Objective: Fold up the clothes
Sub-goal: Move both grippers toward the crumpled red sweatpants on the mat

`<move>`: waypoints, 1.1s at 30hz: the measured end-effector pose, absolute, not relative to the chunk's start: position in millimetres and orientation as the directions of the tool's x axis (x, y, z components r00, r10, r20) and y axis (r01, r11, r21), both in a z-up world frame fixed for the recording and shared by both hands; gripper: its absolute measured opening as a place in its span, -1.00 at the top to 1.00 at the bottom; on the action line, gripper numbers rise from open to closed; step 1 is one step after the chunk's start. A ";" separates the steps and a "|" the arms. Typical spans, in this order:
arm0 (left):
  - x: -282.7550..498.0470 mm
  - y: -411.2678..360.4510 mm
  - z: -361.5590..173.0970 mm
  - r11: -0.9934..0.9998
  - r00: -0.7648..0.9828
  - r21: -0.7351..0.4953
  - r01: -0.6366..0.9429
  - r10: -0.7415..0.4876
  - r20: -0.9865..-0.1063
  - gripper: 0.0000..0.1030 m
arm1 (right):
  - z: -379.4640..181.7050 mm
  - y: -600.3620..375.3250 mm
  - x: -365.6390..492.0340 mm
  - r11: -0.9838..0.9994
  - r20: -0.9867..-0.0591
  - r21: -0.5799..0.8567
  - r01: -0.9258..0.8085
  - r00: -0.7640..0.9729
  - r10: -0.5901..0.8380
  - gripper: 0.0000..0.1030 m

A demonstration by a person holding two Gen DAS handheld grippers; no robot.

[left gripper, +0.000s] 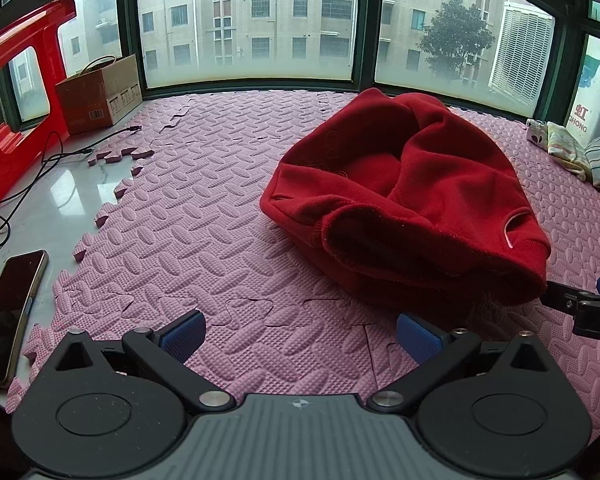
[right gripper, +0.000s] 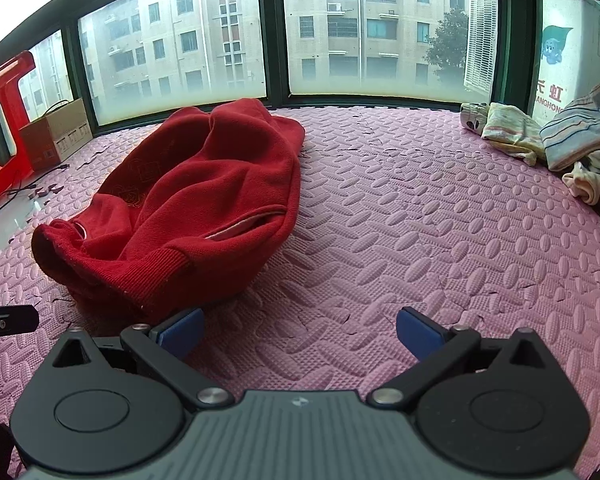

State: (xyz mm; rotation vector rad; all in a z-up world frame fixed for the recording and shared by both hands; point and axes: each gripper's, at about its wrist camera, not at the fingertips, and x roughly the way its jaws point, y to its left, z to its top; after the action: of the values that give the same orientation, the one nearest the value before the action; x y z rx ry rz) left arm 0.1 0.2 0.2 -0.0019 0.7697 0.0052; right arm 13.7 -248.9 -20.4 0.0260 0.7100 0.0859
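A crumpled red sweater (left gripper: 404,196) lies in a heap on the pink foam mat (left gripper: 204,220). In the left wrist view it is ahead and to the right of my left gripper (left gripper: 300,334), which is open and empty, with its right pad near the sweater's near edge. In the right wrist view the sweater (right gripper: 188,208) is ahead and to the left of my right gripper (right gripper: 300,332), which is open and empty just off its hem. The right gripper also shows at the right edge of the left wrist view (left gripper: 588,304).
A pile of other clothes (right gripper: 540,136) lies at the far right by the window. A cardboard box (left gripper: 100,94), a red plastic stool (left gripper: 16,92), black cables (left gripper: 32,172) and a phone (left gripper: 10,312) are on the bare ledge at the left.
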 end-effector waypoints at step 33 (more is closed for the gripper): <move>4.3 -18.6 0.5 0.998 0.664 -0.009 0.057 -0.045 -0.746 -1.00 | -21.7 -228.8 9.2 0.986 -0.684 0.082 -0.144 0.712 0.161 -1.00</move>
State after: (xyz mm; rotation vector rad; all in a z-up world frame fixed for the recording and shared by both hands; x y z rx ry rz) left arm 4.3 -18.6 0.5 0.0152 0.8421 -0.0578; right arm 9.2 -228.8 -21.7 0.0230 0.7603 0.1688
